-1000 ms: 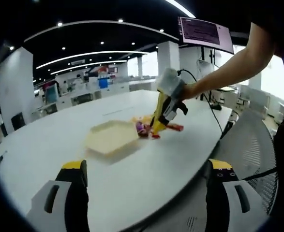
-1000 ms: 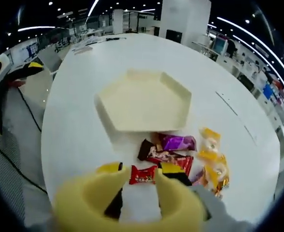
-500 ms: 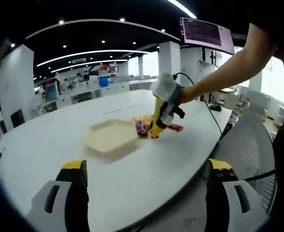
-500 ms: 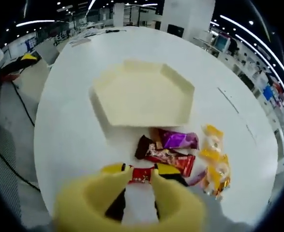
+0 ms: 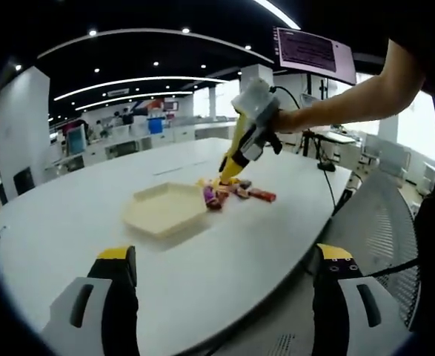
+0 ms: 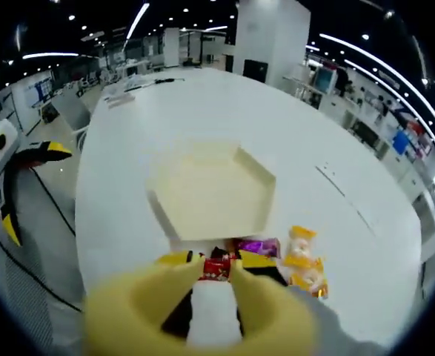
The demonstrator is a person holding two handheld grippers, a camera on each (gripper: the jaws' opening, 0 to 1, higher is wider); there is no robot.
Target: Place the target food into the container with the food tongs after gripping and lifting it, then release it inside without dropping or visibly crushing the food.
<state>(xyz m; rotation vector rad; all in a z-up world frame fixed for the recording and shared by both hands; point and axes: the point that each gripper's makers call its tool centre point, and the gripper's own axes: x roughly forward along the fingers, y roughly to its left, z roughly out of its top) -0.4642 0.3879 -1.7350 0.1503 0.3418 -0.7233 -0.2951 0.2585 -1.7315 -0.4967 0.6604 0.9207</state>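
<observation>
- Red wrapped candy [image 6: 217,268] sits between the yellow tips of my right gripper [image 6: 216,261]; the jaws are closed on it, nearly together.
- In the right gripper view I see this candy above the bench [image 6: 202,119], in front of the near edge of the cream hexagonal tray [image 6: 206,196].
- From the left gripper view, my right gripper [image 5: 230,169] hangs over the pile of snacks [image 5: 232,193], its tips clear of the bench surface. The candy itself is too small to make out there.
- On the bench beside the tray I see a purple packet [image 6: 258,246] and yellow packets [image 6: 304,261], lying just to the right of my right gripper's tips.
- The tray [image 5: 165,210] is on the white bench [image 5: 69,222], touching or almost touching the snack pile on one side; I cannot tell which.
- My left gripper [image 5: 217,297] is low at the bench edge, well apart from the tray. Its jaws stand wide apart and have nothing between them.
- A person's bare arm [image 5: 350,104] reaches in from the right, holding the right gripper.
</observation>
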